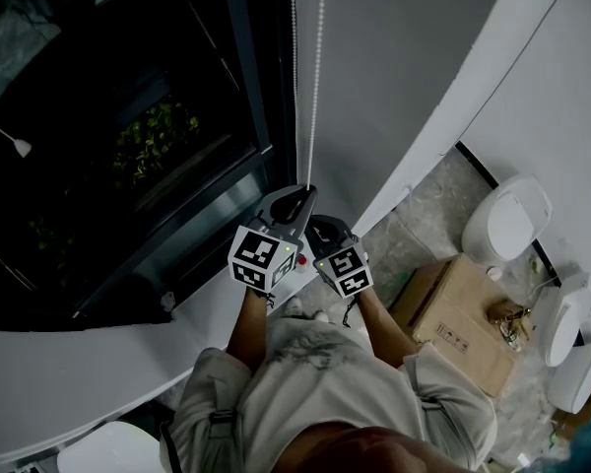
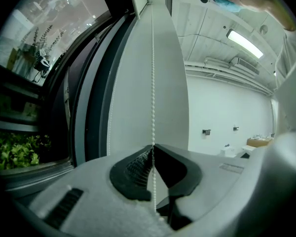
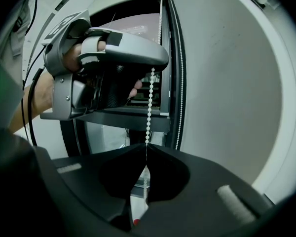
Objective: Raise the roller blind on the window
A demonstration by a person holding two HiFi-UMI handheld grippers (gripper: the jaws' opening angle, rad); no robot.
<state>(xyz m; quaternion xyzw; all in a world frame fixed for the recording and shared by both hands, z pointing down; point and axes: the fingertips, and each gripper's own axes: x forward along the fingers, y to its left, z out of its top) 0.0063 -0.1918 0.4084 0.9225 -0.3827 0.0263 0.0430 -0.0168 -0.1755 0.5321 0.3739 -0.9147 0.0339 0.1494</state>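
Observation:
A white bead chain (image 1: 315, 77) hangs beside the dark window, in front of the pale roller blind (image 2: 148, 73). My left gripper (image 1: 302, 197) is shut on one strand of the bead chain (image 2: 153, 83), which runs up from between its jaws. Just below and to its right, my right gripper (image 1: 320, 233) is shut on the same bead chain (image 3: 149, 107), with the beads pinched where its jaw tips meet (image 3: 145, 147). In the right gripper view the left gripper (image 3: 108, 63) sits right above. A second strand (image 3: 179, 83) hangs free beside it.
The dark window frame (image 1: 246, 97) stands to the left, with green plants (image 1: 153, 141) outside. A curved white wall (image 1: 453, 87) is on the right. Below lie a cardboard box (image 1: 463, 318) and white toilets (image 1: 507, 220).

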